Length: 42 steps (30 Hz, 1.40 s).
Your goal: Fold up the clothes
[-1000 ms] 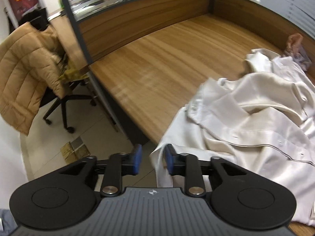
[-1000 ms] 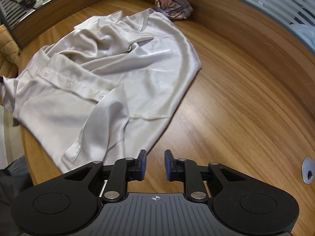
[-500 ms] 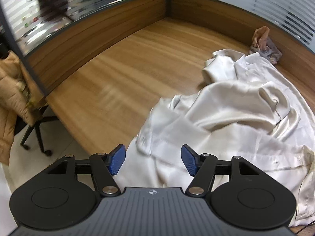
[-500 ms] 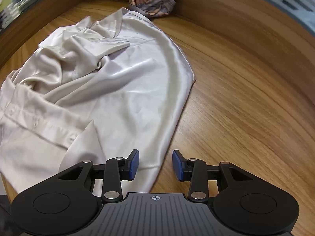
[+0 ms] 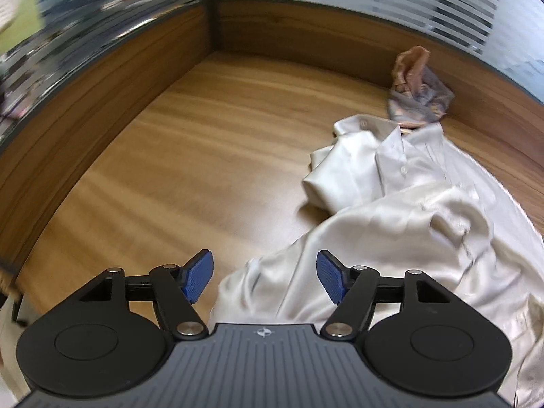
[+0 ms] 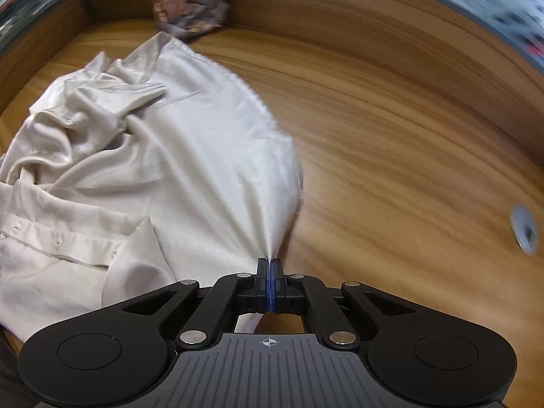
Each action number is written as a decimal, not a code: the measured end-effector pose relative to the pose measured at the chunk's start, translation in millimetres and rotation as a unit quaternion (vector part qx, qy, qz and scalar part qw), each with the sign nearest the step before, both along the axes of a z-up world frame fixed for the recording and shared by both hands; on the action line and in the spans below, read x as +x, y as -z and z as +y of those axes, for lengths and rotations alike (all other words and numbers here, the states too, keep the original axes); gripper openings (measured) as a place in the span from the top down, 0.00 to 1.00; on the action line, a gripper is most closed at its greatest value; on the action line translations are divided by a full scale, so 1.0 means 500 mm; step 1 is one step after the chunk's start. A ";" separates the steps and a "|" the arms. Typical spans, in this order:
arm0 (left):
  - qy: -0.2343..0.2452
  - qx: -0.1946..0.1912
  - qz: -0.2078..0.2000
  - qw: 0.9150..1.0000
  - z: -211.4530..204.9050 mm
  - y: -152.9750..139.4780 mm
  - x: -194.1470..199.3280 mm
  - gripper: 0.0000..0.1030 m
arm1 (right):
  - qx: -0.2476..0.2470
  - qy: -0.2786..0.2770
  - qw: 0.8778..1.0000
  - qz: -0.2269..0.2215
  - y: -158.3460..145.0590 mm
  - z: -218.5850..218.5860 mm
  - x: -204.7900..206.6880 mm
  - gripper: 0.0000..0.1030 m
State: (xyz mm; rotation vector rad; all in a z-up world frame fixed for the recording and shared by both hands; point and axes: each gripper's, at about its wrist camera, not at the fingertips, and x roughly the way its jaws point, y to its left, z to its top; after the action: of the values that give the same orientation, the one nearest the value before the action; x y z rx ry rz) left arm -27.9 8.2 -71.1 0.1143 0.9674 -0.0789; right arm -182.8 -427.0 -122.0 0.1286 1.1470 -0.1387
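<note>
While the right gripper (image 6: pixel 271 267) is pinched tight on the near edge of the shirt (image 6: pixel 163 170), the cloth pulls up into a little tent at its tips. The shirt lies crumpled on the wooden desk (image 6: pixel 391 142), and no fold looks made yet.

The left gripper (image 5: pixel 264 280) has just been opening. Its jaws stand wide, with a bit of the shirt (image 5: pixel 391 238) showing between them, but the blue pads (image 5: pixel 199 278) do not press on it.

To do this step well, the left side should probably bite an edge too. Then both can pull slowly, so the slippery cloth goes flat.

Only the left view shows the collar (image 5: pixel 391 139) and buttons. Only the right view shows the pinch, and a round hole cover (image 6: pixel 523 229) in the desk. Both show a small bunched cloth (image 5: pixel 416 91) at the back.
</note>
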 end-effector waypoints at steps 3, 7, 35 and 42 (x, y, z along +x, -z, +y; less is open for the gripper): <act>0.032 -0.002 -0.002 0.999 -0.027 0.007 0.031 0.29 | -0.007 0.040 0.999 0.017 -0.006 -0.002 -0.062 0.98; 0.075 -0.003 -0.002 0.997 -0.068 0.016 0.068 0.28 | -0.015 0.091 0.994 0.052 -0.003 0.010 -0.146 0.98; 0.204 -0.015 -0.020 0.979 -0.407 0.093 0.356 0.18 | 0.048 0.109 0.992 -0.047 -0.074 -0.047 0.005 0.58; 0.216 -0.002 -0.021 0.976 -0.481 0.139 0.430 0.18 | 0.054 0.112 0.991 -0.043 -0.056 -0.055 0.047 0.57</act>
State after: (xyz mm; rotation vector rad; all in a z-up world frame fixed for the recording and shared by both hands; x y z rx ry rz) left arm 187.2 -232.2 -140.4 0.3206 0.8880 -0.4760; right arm -159.3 -454.3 -93.9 0.3571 1.0530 -0.2665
